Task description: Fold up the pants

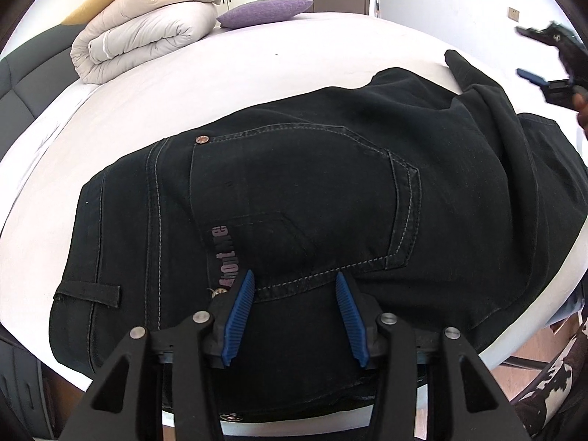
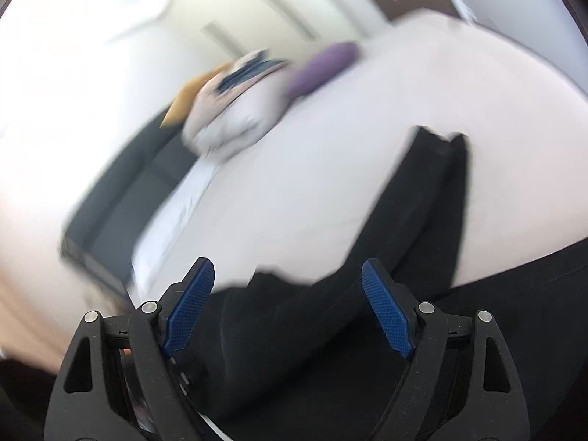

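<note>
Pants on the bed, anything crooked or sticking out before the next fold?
Yes. On the pants, the top leg lies skewed at the far right, its end poking past the layer beneath toward the bed edge. Layers aren't squared up.

One pair of black pants (image 1: 294,191), one folded duvet (image 1: 139,40), one purple pillow (image 1: 264,13), two grippers.

Left wrist view: close above black pants (image 1: 312,191), angled steeply down across white bed (image 1: 257,62) toward purple pillow (image 1: 264,13) and wardrobe wall. Right wrist view: motion-blurred, higher, rolled, facing same way from pants' leg end. Shared: pants, bed, pillow, folded duvet (image 2: 235,117).
</note>
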A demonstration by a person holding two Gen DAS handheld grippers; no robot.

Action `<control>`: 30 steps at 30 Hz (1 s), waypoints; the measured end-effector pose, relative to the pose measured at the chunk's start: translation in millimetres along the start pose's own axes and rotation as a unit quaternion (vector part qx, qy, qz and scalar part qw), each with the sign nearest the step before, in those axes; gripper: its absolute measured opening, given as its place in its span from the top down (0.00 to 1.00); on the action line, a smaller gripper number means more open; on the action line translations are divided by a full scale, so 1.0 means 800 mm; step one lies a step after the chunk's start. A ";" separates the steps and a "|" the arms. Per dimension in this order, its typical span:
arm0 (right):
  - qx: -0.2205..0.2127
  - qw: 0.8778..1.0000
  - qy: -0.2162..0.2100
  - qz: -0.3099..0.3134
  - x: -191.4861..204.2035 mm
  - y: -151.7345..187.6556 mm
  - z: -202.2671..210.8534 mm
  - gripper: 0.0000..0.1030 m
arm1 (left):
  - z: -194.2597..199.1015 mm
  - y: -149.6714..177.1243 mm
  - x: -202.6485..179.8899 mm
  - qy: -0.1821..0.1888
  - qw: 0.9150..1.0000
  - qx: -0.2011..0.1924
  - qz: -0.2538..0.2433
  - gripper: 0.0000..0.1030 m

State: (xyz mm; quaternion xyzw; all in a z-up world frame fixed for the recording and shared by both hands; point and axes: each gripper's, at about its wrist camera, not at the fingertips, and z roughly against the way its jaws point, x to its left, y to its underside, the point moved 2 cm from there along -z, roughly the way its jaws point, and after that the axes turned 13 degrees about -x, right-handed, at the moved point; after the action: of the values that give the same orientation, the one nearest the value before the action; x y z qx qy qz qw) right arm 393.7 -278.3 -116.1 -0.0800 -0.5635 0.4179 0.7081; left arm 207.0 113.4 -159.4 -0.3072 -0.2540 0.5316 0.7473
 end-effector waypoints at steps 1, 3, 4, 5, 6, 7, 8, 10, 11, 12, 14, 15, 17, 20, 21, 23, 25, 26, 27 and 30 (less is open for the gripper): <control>0.016 0.999 0.003 -0.046 -0.024 -0.008 -0.016 0.32 | 0.005 0.005 0.004 0.000 1.000 0.000 0.001 0.52; 0.038 0.992 0.026 -0.116 -0.061 -0.007 -0.040 0.44 | 0.009 0.008 0.007 0.000 1.000 -0.001 0.002 0.51; 0.048 0.988 0.036 -0.139 -0.074 -0.002 -0.049 0.44 | 0.017 0.017 0.010 0.000 1.000 -0.002 0.002 0.51; 0.052 0.985 0.037 -0.160 -0.085 0.003 -0.058 0.44 | 0.018 0.017 0.011 0.001 1.000 -0.002 0.003 0.51; 0.058 0.981 0.041 -0.179 -0.094 0.010 -0.065 0.44 | 0.018 0.017 0.011 0.001 1.000 -0.002 0.004 0.51; 0.064 0.978 0.041 -0.192 -0.099 0.017 -0.070 0.44 | 0.017 0.018 0.011 0.001 1.000 -0.002 0.004 0.51; 0.072 0.975 0.036 -0.207 -0.104 0.022 -0.077 0.44 | 0.018 0.018 0.011 0.001 1.000 -0.002 0.003 0.51; 0.076 0.971 0.023 -0.225 -0.100 0.038 -0.087 0.44 | 0.018 0.018 0.011 0.001 1.000 -0.002 0.004 0.51; 0.076 0.969 0.014 -0.234 -0.104 0.036 -0.092 0.44 | 0.018 0.018 0.010 0.001 1.000 -0.002 0.004 0.51; 0.075 0.967 0.007 -0.243 -0.106 0.035 -0.094 0.44 | 0.018 0.018 0.010 0.000 1.000 -0.003 0.003 0.51; 0.058 0.961 -0.009 -0.270 -0.115 0.027 -0.095 0.44 | 0.020 0.018 0.010 -0.001 1.000 -0.003 0.003 0.51; 0.049 0.960 -0.018 -0.276 -0.119 0.017 -0.097 0.44 | 0.021 0.019 0.011 -0.001 1.000 -0.004 0.003 0.51; 0.023 0.957 -0.036 -0.285 -0.123 0.000 -0.094 0.44 | 0.021 0.019 0.011 -0.001 1.000 -0.004 0.003 0.51; 0.004 0.955 -0.047 -0.293 -0.130 -0.023 -0.095 0.44 | 0.021 0.019 0.011 -0.001 1.000 -0.004 0.003 0.51; 0.006 0.955 -0.043 -0.292 -0.135 -0.025 -0.097 0.44 | 0.021 0.019 0.011 -0.001 1.000 -0.004 0.003 0.51; 0.006 0.955 -0.040 -0.295 -0.140 -0.025 -0.104 0.44 | 0.021 0.018 0.010 -0.002 1.000 -0.004 0.002 0.51; -0.003 0.954 -0.037 -0.299 -0.152 -0.030 -0.108 0.44 | 0.021 0.018 0.010 -0.002 1.000 -0.004 0.002 0.51; -0.011 0.952 -0.040 -0.302 -0.156 -0.033 -0.110 0.44 | 0.021 0.018 0.010 -0.002 1.000 -0.004 0.002 0.51; -0.020 0.952 -0.042 -0.304 -0.161 -0.039 -0.114 0.44 | 0.021 0.018 0.010 -0.002 1.000 -0.004 0.001 0.51; -0.021 0.957 -0.041 -0.288 -0.163 -0.051 -0.133 0.65 | 0.021 0.018 0.010 -0.003 1.000 -0.004 0.001 0.51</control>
State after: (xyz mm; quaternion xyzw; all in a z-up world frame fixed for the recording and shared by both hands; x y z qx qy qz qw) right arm 504.4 -355.4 -225.1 0.0881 -0.5995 0.1875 0.7731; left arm 188.6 127.2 -158.0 -0.3089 -0.2578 0.5323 0.7448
